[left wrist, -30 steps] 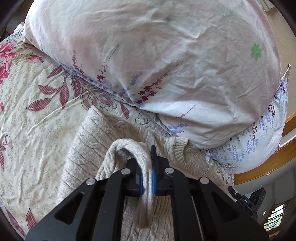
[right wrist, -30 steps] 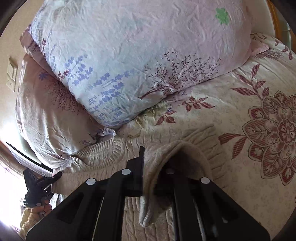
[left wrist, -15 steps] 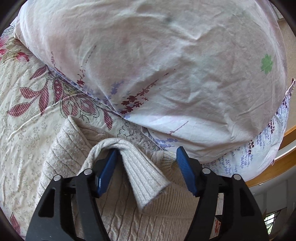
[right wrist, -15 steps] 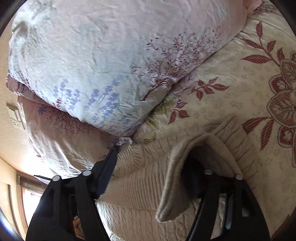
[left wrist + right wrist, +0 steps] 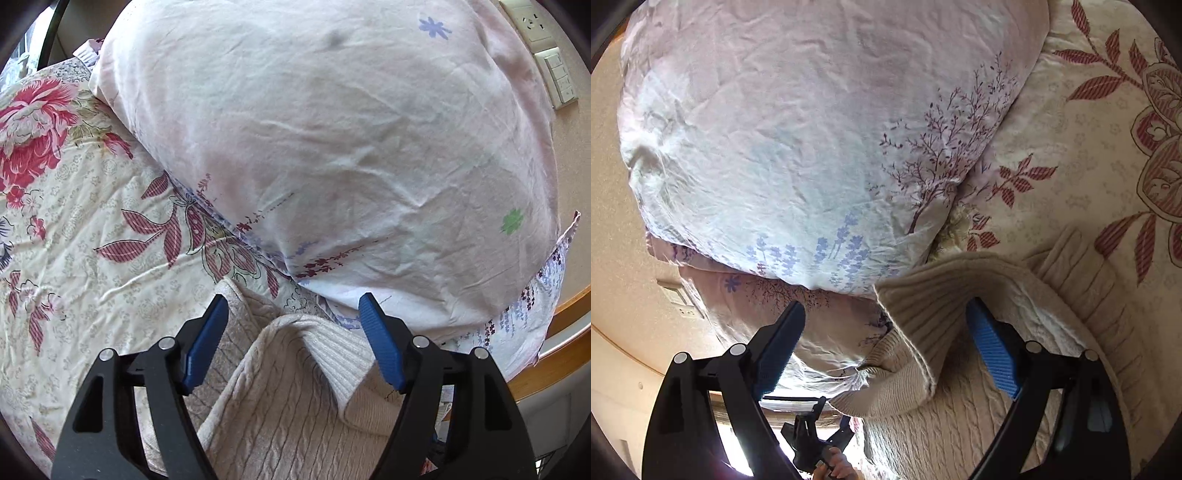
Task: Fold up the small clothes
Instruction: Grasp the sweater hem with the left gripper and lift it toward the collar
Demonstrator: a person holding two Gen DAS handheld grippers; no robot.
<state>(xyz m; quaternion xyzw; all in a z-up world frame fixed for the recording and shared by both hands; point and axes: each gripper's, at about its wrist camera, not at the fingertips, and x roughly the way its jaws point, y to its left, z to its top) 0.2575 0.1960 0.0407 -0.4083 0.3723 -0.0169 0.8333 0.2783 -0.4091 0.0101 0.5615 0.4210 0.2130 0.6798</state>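
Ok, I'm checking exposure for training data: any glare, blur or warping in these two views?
Left wrist view: even daylight, sharp, the pillow bulges with fisheye warping, dark vignette at the corners. Right wrist view: blown-out window glare at lower left, the sweater stays sharp, the wall bends near the rim.

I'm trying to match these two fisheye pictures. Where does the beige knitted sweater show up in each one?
Left wrist view: the beige knitted sweater fills the bottom centre, between the opening blue pads.
Right wrist view: sweater at lower right, its ribbed edge raised between the pads.
Shared landmark: the big pale flower-printed pillow just behind it.
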